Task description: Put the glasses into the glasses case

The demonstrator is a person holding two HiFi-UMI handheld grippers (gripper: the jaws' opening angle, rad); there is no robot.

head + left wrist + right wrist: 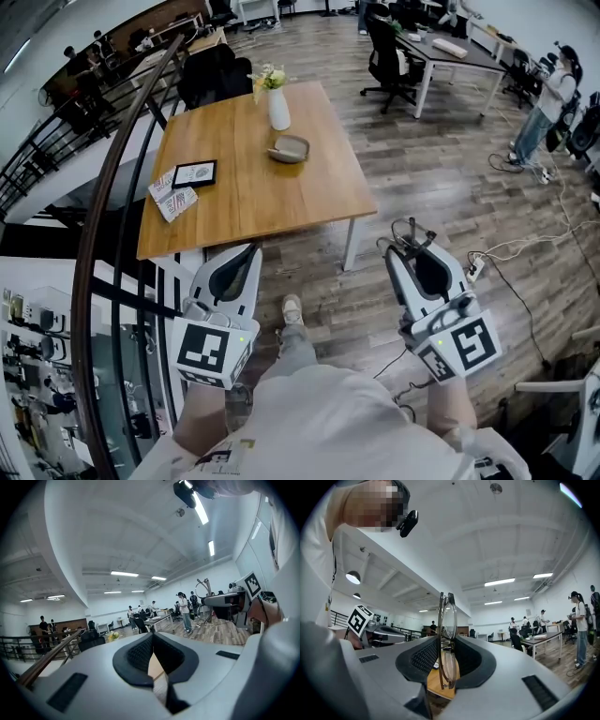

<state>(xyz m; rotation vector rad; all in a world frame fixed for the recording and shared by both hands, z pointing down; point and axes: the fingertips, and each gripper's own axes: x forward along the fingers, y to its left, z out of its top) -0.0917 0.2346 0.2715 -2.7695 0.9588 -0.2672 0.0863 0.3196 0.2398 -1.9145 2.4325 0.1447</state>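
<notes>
A white vase (279, 109) with flowers (270, 77) stood on the wooden table (281, 202), a black-framed picture (194, 173) lay near its left edge beside some cards (172, 199), and an office chair (386, 58) stood beyond

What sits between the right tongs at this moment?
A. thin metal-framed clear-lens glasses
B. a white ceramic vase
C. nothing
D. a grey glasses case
A: the right gripper view shows the thin metal-framed clear-lens glasses standing upright, clamped between the pads of the right tongs.
</notes>
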